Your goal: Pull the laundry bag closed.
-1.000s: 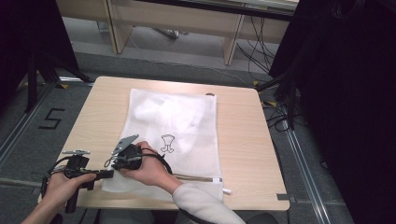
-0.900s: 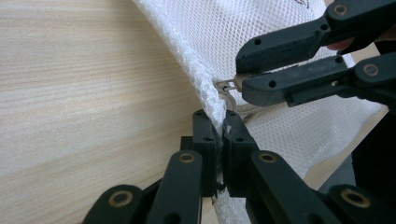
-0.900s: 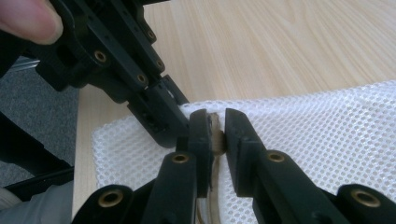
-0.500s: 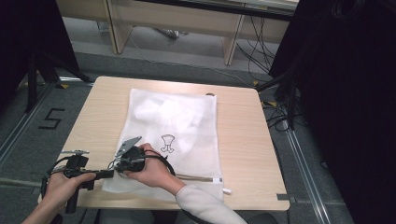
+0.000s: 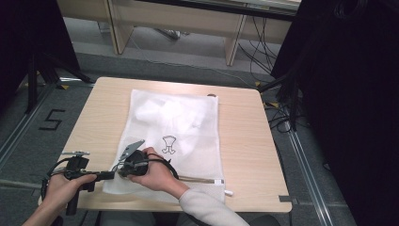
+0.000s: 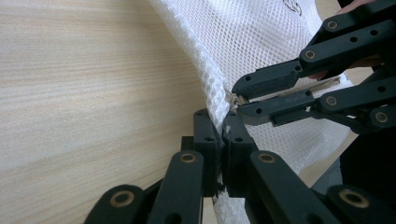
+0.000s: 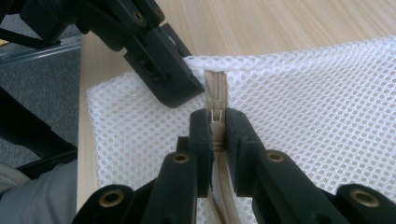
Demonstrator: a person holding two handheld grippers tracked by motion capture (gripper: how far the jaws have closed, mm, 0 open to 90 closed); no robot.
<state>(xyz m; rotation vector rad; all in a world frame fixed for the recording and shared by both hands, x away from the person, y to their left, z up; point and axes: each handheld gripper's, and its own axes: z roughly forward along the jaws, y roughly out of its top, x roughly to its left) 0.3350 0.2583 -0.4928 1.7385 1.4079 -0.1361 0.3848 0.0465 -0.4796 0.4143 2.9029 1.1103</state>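
The white mesh laundry bag (image 5: 171,141) lies flat on the tabletop (image 5: 240,141), its beige zipper (image 7: 215,81) running along the near edge. The zipper pull (image 7: 215,117) sits at the bag's near left corner. The right hand-held gripper (image 7: 215,126) is closed on this pull, one jaw on each side of the slider. The left hand-held gripper (image 6: 222,140) is clamped on the mesh edge of the same corner, just beside the right one. Compared with a second ago, both hands have kept their place at the corner, with only slight settling of the right hand. Judgement: both grips are now set, the left anchoring the fabric and the right ready to draw the slider along the zipper. The bag holds pale contents (image 5: 169,115) at its far end.
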